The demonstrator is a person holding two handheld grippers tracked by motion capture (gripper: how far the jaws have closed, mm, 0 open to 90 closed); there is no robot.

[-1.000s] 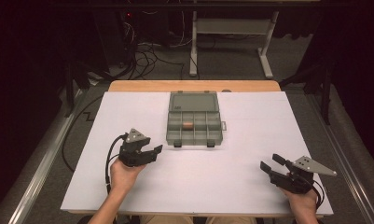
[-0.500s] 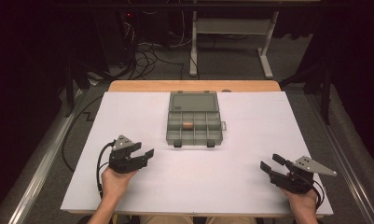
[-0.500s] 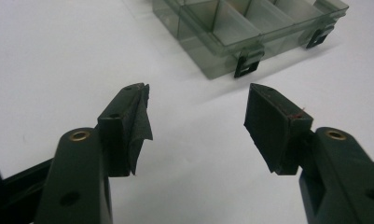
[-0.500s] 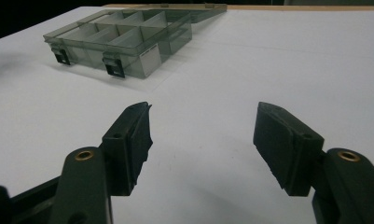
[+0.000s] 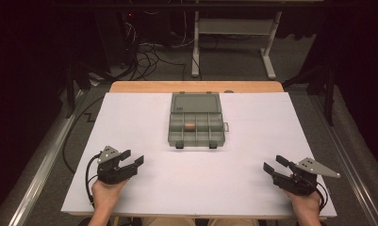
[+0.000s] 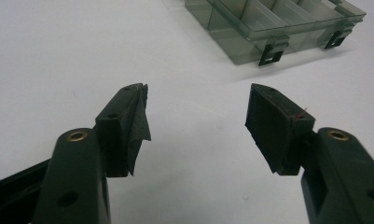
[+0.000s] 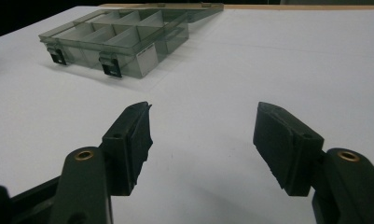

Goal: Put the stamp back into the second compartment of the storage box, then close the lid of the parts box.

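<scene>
White paper covers the table (image 5: 252,141) in front of me, with dark floor and cables beyond its far edge. My left gripper (image 5: 130,160) sits near the front left corner, its jaws spread wide and just opened further, with nothing between the pads but bare paper. My right gripper (image 5: 275,165) rests near the front right corner, likewise gaping and empty.

Working outward from either claw, the organiser box (image 5: 196,127) lies ahead at the table's middle, well apart from both. Its lid is laid back flat on the far side, and its two front latches face me. Its long axis runs across the table, left to right as I sit. One small orange-brown piece (image 5: 190,126) lies in a compartment of the middle row, left of centre.

From the left gripper the box stands forward and to the right; from the right gripper, forward and to the left. I judge the left gripper slightly nearer, and it is angled toward the box already, so I would reach with that hand.
</scene>
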